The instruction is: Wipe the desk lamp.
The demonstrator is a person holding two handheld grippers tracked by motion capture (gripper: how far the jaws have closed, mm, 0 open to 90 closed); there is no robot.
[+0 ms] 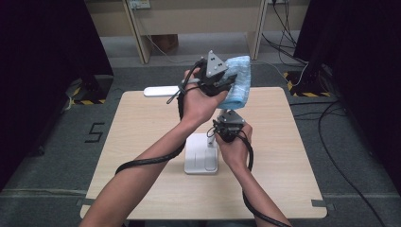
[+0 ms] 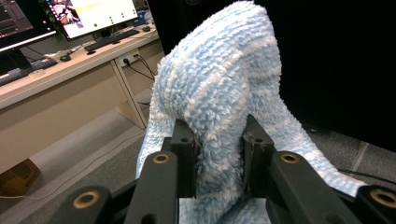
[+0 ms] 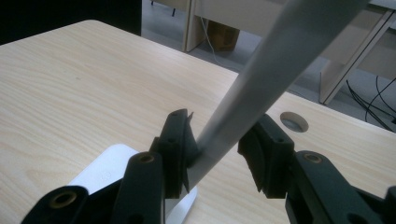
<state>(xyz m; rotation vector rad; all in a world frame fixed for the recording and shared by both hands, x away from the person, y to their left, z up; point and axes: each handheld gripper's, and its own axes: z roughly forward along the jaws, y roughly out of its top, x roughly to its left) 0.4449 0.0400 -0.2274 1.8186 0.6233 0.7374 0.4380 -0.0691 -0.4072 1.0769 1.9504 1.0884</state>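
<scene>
The blue fluffy cloth (image 1: 238,81) hangs in the upper middle of the high view, raised above the far edge of the table (image 1: 142,123). It is bunched between the jaws of the left gripper (image 1: 226,85), which pinch it narrow; in the left gripper view the cloth (image 2: 219,93) bulges up over the pads and drapes down either side. It looks light, soft and limp, so it will sag and swing, and a pinch on a thick fold, as here, should hold better than one on a loose corner.

Just below it in the high view, the right gripper (image 1: 228,124) sits at the slanted arm of a white desk lamp (image 1: 201,158). In the right gripper view the lamp arm (image 3: 261,84) runs between the half-spread jaws, touching the left pad; whether the right pad presses it I cannot tell. The arm looks stiff and smooth, likely slippery, and the lamp may tip if pushed high up, so steadying it low seems wise.

The lamp's flat base stands mid-table, with bare wood on both sides. The lamp head (image 1: 163,91) reaches beyond the far table edge at upper left. Dark screens flank the table.
</scene>
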